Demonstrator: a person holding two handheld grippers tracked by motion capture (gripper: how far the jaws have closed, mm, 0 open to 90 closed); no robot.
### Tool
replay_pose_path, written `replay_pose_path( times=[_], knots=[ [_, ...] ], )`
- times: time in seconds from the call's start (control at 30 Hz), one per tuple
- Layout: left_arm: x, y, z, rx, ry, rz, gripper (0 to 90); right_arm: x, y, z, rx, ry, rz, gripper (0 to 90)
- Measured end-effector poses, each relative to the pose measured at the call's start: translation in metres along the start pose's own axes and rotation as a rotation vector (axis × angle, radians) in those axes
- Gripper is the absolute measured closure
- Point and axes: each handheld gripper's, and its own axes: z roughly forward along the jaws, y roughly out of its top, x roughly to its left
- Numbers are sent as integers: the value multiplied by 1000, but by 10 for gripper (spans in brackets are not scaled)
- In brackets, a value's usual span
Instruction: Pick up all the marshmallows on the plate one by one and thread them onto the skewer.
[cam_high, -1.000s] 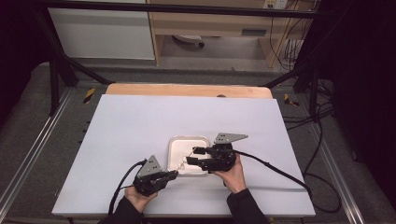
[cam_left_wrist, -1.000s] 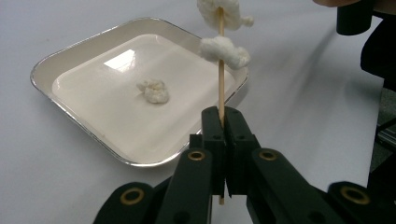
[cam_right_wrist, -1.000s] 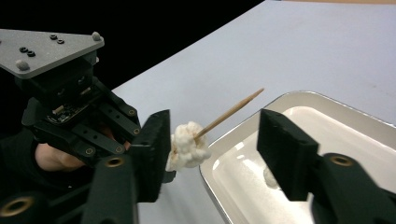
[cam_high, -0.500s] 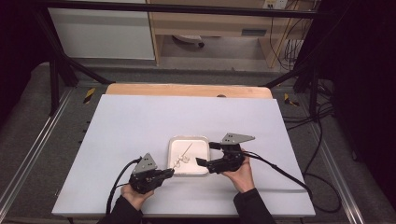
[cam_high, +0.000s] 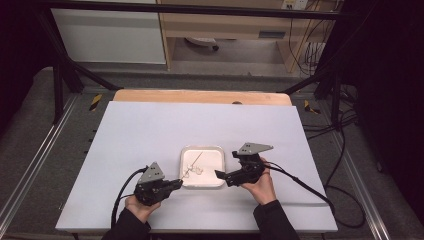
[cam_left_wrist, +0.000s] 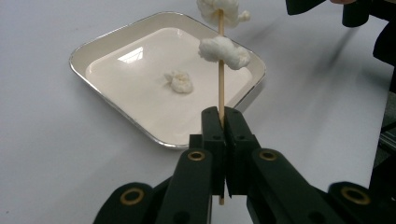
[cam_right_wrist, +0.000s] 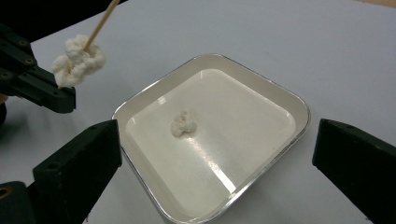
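The right gripper (cam_high: 218, 174) has just spread its jaws and backed toward four o'clock off the tray (cam_high: 218, 152), empty, while the left gripper (cam_left_wrist: 223, 122) pinches the skewer (cam_left_wrist: 221, 79); threading seems underway, so next comes picking the loose white puff (cam_right_wrist: 183, 123).

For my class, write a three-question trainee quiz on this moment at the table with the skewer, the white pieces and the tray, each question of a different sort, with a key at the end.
1. True or false: the left gripper is shut on the thin wooden skewer.
2. How many fluffy white pieces are threaded on that skewer in the left gripper view? A) none B) two C) five
3. What lies in the square white tray with the silver rim below the right gripper?

Key
1. True; the jaws pinch the skewer's lower end.
2. B; one piece sits below another at the top edge.
3. One loose white piece; the right gripper's open jaws hold nothing, having just been opening.
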Motion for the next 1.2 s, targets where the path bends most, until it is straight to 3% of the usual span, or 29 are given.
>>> replay_pose_path(
  times=[0.23, 0.87, 0.93, 1.2],
  knots=[
    [7, -4, -9, 2, 8, -15, 885, 1, 5, 7, 32, -20, -8, 6],
    [15, -11, -14, 19, 16, -16, 885, 14, 21, 52, 102, -40, -39, 15],
    [16, -11, -14, 15, 17, -20, 885, 16, 22, 57, 115, -50, -56, 26],
    [18, -12, -14, 16, 17, -24, 885, 20, 21, 80, 158, -7, -78, 151]
  ],
)
